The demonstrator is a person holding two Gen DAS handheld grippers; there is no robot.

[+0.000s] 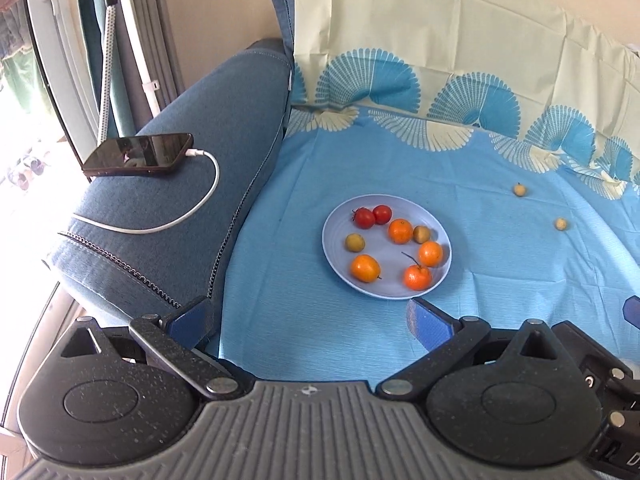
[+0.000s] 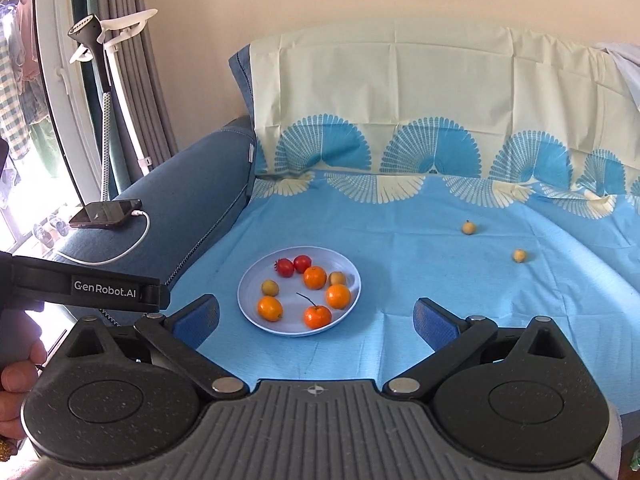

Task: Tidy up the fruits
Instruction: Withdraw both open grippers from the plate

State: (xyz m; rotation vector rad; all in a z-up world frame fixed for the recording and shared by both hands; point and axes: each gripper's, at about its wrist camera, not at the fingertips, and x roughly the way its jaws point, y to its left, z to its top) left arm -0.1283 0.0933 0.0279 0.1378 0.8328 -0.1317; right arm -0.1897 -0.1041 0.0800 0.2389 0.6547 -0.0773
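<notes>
Blue-padded left claw (image 1: 310, 318) and right claw (image 2: 316, 316) both gape wide, empty, near the plate (image 2: 256, 276).

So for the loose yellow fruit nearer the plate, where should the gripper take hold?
Probably across the middle of the nearer yellow fruit, coming from above with the right gripper: the fruit is small, round, and sits alone on the flat sheet, with nothing beside it.

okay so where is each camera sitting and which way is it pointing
Left wrist: rides the left claw, facing forward and down at the plate of fruit on the blue sheet; its open fingers show.
Right wrist: rides the right claw, facing the same way; its open fingers and the person's hand show.
Shared: plate, two loose fruits, phone.
</notes>
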